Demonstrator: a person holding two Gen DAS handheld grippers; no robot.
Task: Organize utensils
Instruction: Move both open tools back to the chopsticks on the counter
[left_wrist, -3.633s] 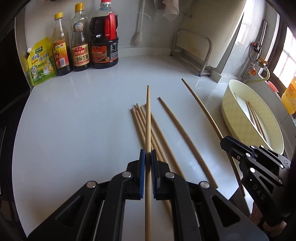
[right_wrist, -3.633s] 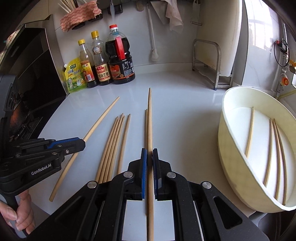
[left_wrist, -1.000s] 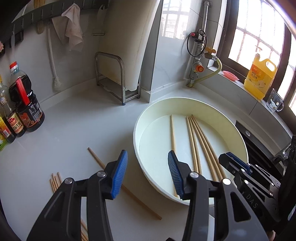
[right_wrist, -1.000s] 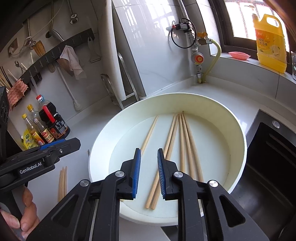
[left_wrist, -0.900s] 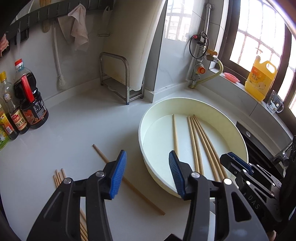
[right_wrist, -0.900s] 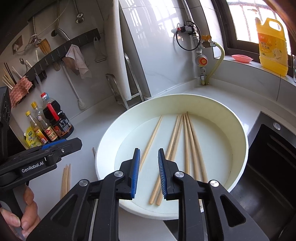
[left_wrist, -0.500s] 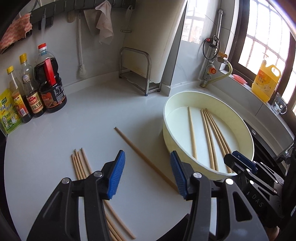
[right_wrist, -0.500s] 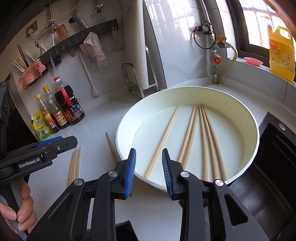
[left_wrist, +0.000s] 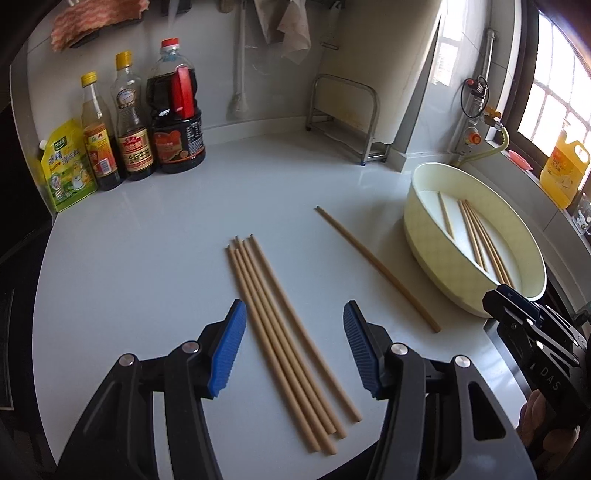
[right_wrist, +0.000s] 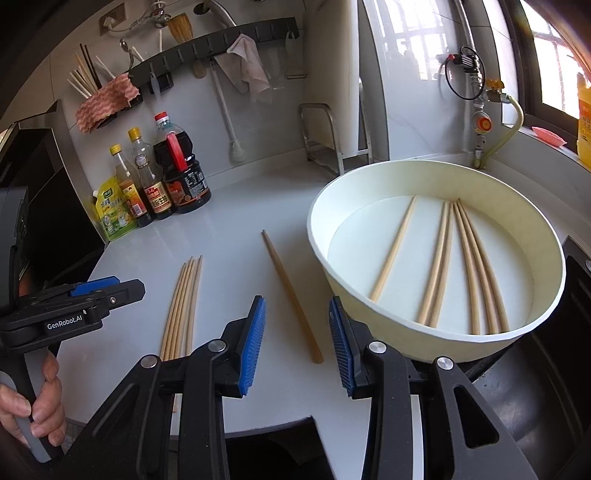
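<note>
Fingers spread on both: our left gripper (left_wrist: 294, 349) hangs over the bundle (left_wrist: 280, 332), our right gripper (right_wrist: 297, 345) over a lone chopstick (right_wrist: 290, 295), basin (right_wrist: 354, 288) beside.

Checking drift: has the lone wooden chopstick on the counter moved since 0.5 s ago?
Cannot tell. The lone wooden chopstick lies beside the cream round basin as it did then; only the camera has shifted.
</note>
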